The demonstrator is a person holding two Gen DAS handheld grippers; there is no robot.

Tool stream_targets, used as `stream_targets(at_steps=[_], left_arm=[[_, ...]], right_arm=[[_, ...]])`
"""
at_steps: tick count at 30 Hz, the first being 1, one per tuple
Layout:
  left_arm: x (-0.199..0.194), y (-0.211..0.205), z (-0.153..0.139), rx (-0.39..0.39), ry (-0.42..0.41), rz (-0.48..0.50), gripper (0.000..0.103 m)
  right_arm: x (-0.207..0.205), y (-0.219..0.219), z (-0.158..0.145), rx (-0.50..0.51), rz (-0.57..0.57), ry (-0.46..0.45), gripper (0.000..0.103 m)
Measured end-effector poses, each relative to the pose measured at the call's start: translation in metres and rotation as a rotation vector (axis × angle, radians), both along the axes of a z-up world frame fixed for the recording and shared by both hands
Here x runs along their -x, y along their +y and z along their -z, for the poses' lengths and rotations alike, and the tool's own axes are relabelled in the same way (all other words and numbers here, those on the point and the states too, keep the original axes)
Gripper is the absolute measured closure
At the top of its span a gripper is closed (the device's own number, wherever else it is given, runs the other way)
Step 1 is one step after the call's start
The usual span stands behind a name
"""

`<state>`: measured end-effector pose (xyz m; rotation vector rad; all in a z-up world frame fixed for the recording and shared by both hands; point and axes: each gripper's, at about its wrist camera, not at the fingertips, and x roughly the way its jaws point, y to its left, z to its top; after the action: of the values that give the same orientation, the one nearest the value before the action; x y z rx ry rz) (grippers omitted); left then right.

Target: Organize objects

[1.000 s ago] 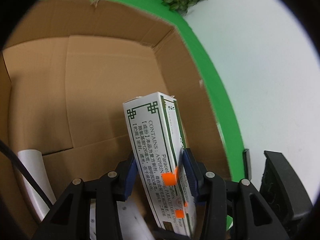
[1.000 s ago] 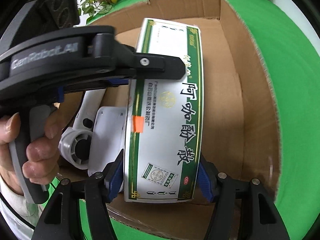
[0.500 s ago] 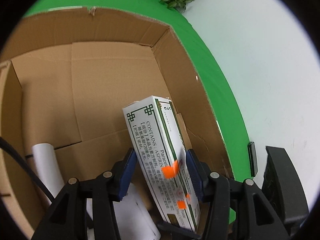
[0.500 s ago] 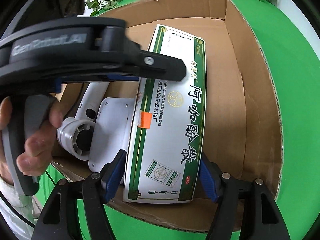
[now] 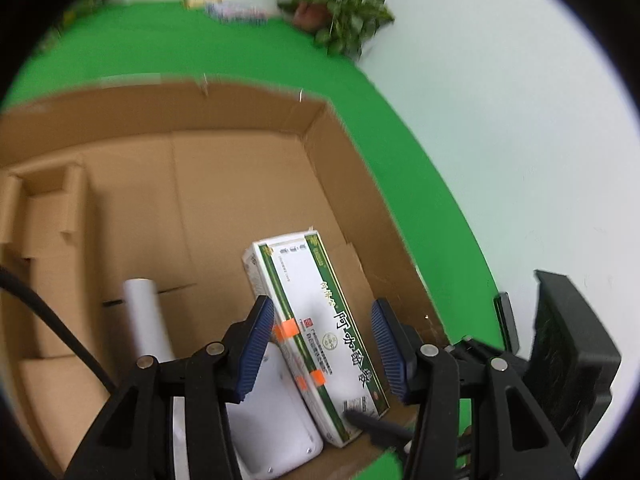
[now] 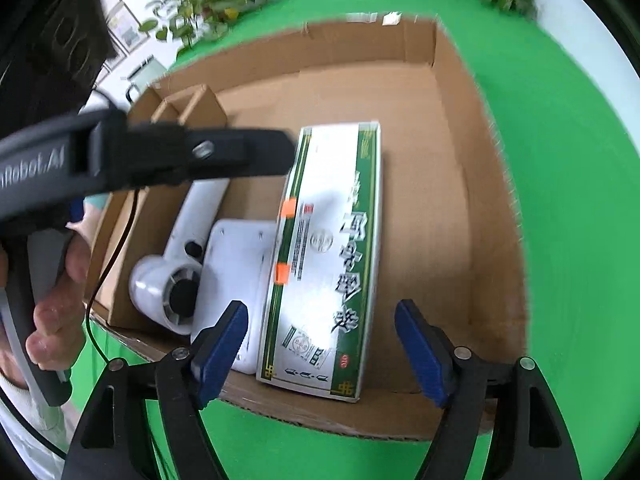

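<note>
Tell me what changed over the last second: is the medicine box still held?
No. Both the left gripper and right gripper let go and pulled back, jaws open. The medicine box, held upright before, now lies flat in the cardboard box. The white hair dryer and white flat device beside it stayed put.

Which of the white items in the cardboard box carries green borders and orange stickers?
The medicine box, lying flat rightmost of the three; the flat white device and hair dryer beside it are plain white.
</note>
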<state>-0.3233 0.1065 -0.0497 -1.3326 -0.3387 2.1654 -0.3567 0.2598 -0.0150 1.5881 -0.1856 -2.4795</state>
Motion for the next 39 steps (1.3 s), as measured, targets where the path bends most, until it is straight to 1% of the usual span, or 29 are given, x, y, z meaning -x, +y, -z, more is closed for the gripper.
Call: stream_targets(at_steps=[1,2,3,4,5,6,7,8,9,10,11,12,13,14,16,17,18,19,20,22,25,27,30,39], left_arm=[[-0.013,-0.006,-0.011,0.018,0.052,-0.018,0.053],[-0.030,-0.010,-0.023,0.043,0.123,-0.038,0.053],[-0.047,-0.015,-0.034,0.070,0.189,-0.058,0.052],[-0.065,-0.020,-0.044,0.104,0.251,-0.084,0.050],[-0.083,-0.029,-0.054,0.148,0.317,-0.123,0.039],[-0.102,-0.038,-0.062,0.183,0.381,-0.169,0.029],[-0.117,-0.047,-0.069,0.202,0.437,-0.208,0.026],[-0.129,-0.059,-0.075,0.219,0.491,-0.248,0.023],[-0.136,-0.059,-0.076,0.245,0.529,-0.283,0.023],[-0.139,-0.067,-0.074,0.282,0.557,-0.321,0.023],[-0.146,-0.071,-0.068,0.325,0.581,-0.370,0.023],[-0.139,-0.065,-0.060,0.355,0.594,-0.414,0.023],[-0.150,-0.056,-0.057,0.375,0.601,-0.446,0.022],[-0.155,-0.059,-0.045,0.397,0.600,-0.475,0.022],[-0.155,-0.056,-0.025,0.442,0.582,-0.506,0.022],[-0.155,-0.054,-0.011,0.466,0.569,-0.511,0.022],[-0.152,-0.059,-0.003,0.483,0.554,-0.510,0.023],[-0.143,-0.057,0.002,0.497,0.543,-0.509,0.023],[-0.138,-0.052,0.013,0.508,0.534,-0.511,0.023],[-0.130,-0.055,0.024,0.510,0.508,-0.530,0.022],[-0.129,-0.055,0.039,0.473,0.484,-0.558,0.023],[-0.136,-0.052,0.042,0.468,0.513,-0.556,0.022],[-0.143,-0.048,0.044,0.458,0.540,-0.570,0.021],[-0.143,-0.047,0.043,0.459,0.539,-0.568,0.018]], right_arm=[[-0.014,0.007,-0.006,-0.015,0.000,0.056,0.026],[-0.027,0.005,-0.020,-0.033,0.003,0.151,0.023],[-0.048,0.002,-0.032,-0.045,0.009,0.243,0.014],[-0.065,0.025,-0.033,-0.057,0.016,0.319,0.003],[-0.075,0.029,-0.036,-0.073,0.030,0.408,0.001],[-0.097,0.029,-0.044,-0.092,0.041,0.474,0.001],[-0.089,0.023,-0.043,-0.113,0.051,0.521,0.001],[-0.101,0.020,-0.043,-0.130,0.059,0.556,0.001],[-0.123,0.012,-0.047,-0.148,0.067,0.587,0.001],[-0.159,0.005,-0.052,-0.159,0.071,0.602,0.001],[-0.162,-0.001,-0.047,-0.163,0.080,0.617,0.001],[-0.162,-0.003,-0.046,-0.154,0.085,0.622,0.001],[-0.164,-0.004,-0.042,-0.133,0.094,0.626,0.001],[-0.159,-0.004,-0.035,-0.117,0.101,0.626,0.001],[-0.152,-0.009,-0.021,-0.098,0.116,0.621,0.001],[-0.149,-0.010,-0.011,-0.103,0.123,0.620,0.001],[-0.142,-0.007,0.008,-0.113,0.136,0.617,0.001],[-0.135,-0.008,0.021,-0.120,0.144,0.610,0.001],[-0.121,-0.012,0.041,-0.123,0.145,0.601,0.001],[-0.113,-0.016,0.057,-0.136,0.144,0.593,0.001],[-0.111,-0.022,0.068,-0.172,0.138,0.605,0.001],[-0.110,-0.027,0.075,-0.199,0.125,0.615,0.001],[-0.111,-0.029,0.075,-0.189,0.115,0.615,0.001],[-0.116,-0.033,0.068,-0.181,0.103,0.609,0.000]])
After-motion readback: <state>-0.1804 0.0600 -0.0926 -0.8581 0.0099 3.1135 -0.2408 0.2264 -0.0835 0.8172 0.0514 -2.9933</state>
